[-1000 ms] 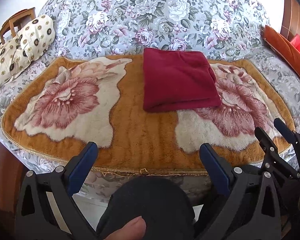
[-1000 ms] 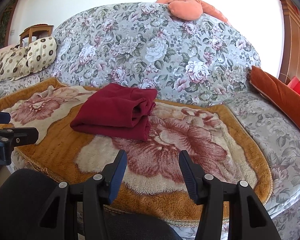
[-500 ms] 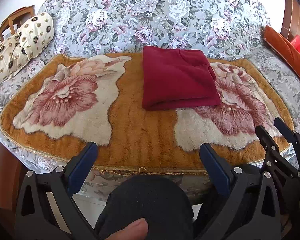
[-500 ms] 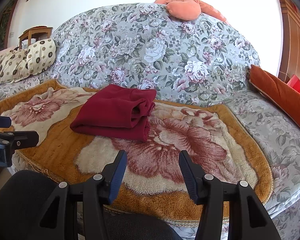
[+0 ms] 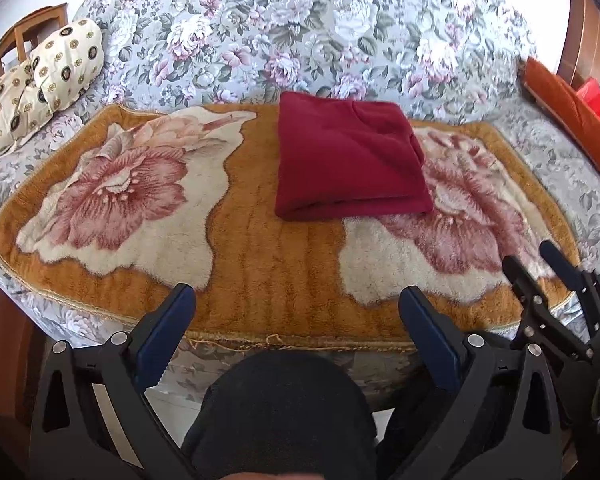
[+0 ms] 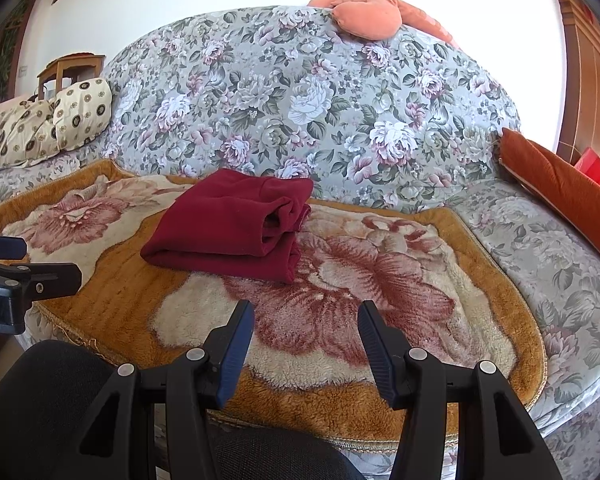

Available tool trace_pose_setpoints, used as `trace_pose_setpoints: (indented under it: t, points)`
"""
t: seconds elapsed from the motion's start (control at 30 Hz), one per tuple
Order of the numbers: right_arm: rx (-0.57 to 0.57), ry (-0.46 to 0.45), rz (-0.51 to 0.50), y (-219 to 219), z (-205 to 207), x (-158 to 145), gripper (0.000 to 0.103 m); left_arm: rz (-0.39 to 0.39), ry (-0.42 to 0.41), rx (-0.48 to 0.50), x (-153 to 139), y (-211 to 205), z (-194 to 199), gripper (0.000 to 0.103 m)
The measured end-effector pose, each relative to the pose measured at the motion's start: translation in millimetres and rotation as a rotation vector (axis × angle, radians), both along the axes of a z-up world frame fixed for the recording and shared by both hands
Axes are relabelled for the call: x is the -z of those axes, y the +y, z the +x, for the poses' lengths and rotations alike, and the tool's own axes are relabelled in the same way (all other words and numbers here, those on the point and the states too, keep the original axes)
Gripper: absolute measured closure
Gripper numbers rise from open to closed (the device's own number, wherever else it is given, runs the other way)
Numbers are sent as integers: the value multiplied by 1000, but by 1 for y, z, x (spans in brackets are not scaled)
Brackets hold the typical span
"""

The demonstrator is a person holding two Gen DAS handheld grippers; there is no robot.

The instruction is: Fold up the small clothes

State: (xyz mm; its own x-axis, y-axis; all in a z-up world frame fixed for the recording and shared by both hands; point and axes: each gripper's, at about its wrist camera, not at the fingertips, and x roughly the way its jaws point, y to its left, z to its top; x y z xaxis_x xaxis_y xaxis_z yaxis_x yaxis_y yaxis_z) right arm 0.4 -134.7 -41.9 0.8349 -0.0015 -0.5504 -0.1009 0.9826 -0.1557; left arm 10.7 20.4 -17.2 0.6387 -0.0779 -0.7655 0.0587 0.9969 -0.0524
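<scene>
Both tools held back off the work, over the lap, short of the sofa's front edge — prob. because the fold looks finished & nothing needs pinching right now. Left gripper [image 5: 296, 320]: jaws spread wide, nothing between, just bare plush mat [image 5: 268, 276] beyond the tips. Right gripper [image 6: 306, 338]: jaws parted too, moderately, empty, pads clear of the fabric. Dark red garment [image 5: 350, 160] straight ahead of & beyond left tool's tips, well apart from them; from right tool, ahead & off to the left [image 6: 236, 226], also well apart. Lying on the orange/cream flower mat, up near the floral sofa back [image 6: 300, 100], not touching either tool. Seems set mid-mat so both tools can get at it from the front w/o stretching. Look of it: folded into a compact, roughly square bundle, several layers thick; soft fleece-like knit, matte, uniform dark red, no print visible. Near edge a rounded fold, smooth. Right side shows stacked layer ends, a bit rolled & loose, w/ a small pocket gaping between layers — least tidy part. Top face flat, faint seam or crease line across the far right portion. Type of garment not clear from here. Judged: task at or near done for this piece; loose right side might want a pat flat, otherwise ready to leave.
</scene>
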Motion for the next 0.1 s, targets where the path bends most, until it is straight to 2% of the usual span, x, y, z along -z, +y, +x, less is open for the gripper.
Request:
trace_pose_setpoints:
  t: [0.1]
  points:
    - [2,-1,3,1,0,-1,51,-3,-21,19,-4,-2,-2,1]
